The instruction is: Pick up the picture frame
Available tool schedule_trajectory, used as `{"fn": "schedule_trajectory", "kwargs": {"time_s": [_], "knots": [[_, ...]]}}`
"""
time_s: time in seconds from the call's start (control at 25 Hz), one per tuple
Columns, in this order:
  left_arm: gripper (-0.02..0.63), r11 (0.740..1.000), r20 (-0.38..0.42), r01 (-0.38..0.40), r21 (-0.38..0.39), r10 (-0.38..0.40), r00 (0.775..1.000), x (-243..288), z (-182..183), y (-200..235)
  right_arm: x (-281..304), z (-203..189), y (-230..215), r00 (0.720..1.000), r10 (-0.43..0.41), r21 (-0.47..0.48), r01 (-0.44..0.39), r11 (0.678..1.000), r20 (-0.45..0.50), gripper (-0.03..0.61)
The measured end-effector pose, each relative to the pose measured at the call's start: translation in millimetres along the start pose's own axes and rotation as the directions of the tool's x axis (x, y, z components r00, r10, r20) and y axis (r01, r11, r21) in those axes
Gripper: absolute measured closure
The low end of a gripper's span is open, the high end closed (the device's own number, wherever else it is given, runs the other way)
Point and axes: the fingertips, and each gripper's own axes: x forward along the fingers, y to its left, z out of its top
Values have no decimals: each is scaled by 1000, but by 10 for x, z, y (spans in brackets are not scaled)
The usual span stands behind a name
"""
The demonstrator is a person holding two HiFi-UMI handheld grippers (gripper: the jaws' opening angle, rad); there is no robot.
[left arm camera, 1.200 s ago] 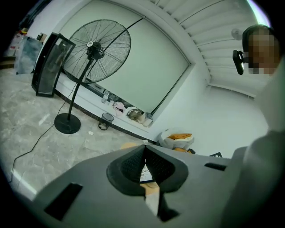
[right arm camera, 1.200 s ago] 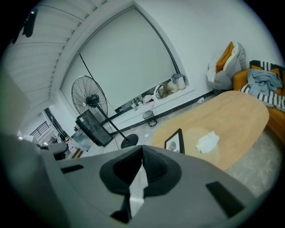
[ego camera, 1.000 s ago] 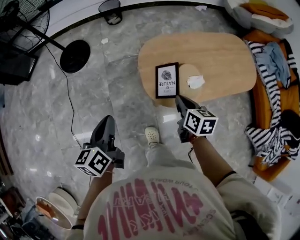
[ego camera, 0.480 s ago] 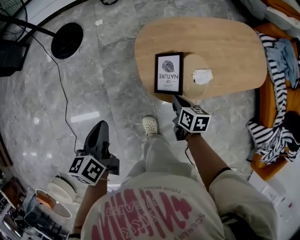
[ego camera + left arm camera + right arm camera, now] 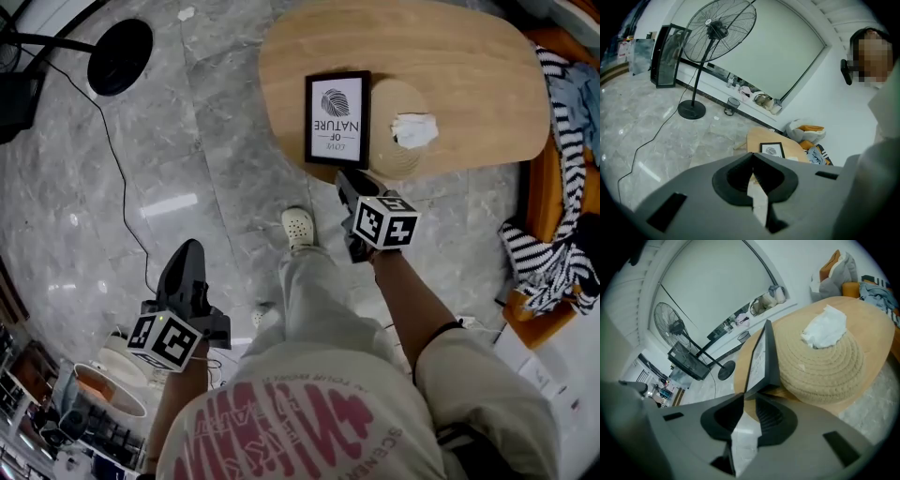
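The black picture frame (image 5: 337, 117) with a white print lies on the oval wooden table (image 5: 450, 56), its right side propped on a round woven mat (image 5: 394, 94). My right gripper (image 5: 345, 180) points at the frame's near edge, its tips just short of the frame's corner (image 5: 759, 359). Its jaws (image 5: 749, 396) are opening, a narrow gap with nothing between them. My left gripper (image 5: 187, 248) hangs over the floor far left of the table, shut and empty (image 5: 753, 155). From there the frame (image 5: 772, 150) shows small in the distance.
A crumpled white tissue (image 5: 414, 129) sits on the mat (image 5: 825, 366). A fan's round base (image 5: 120, 56) and its cable lie on the marble floor at left. An orange sofa with striped clothes (image 5: 553, 244) borders the table's right. The person's shoe (image 5: 298, 228) stands before the table.
Both grippers have sunk lower. The right one has stayed pointed at the frame's near edge and come closer to it; the left has stayed over the floor.
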Motion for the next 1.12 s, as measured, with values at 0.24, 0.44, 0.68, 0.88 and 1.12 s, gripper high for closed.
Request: {"fn": "schedule_trajectory", "kwargs": {"time_s": [0.24, 0.44, 0.68, 0.88, 1.12], "knots": [[611, 1000, -9, -17, 3, 17, 1000, 9, 0, 27, 70, -21, 43, 1000, 29, 43, -29, 999, 3, 416], [611, 999, -16, -33, 12, 34, 999, -19, 26, 38, 174, -25, -45, 1000, 17, 146, -19, 989, 14, 378], [611, 999, -18, -54, 2, 54, 998, -52, 15, 95, 269, 118, -56, 998, 8, 158, -17, 987, 62, 368], [611, 999, -14, -53, 1, 53, 998, -63, 51, 111, 318, 207, -92, 994, -26, 233, 0, 973, 109, 380], [611, 998, 2, -58, -15, 58, 998, -143, 23, 108, 252, 187, -223, 986, -75, 343, 19, 939, 150, 483]]}}
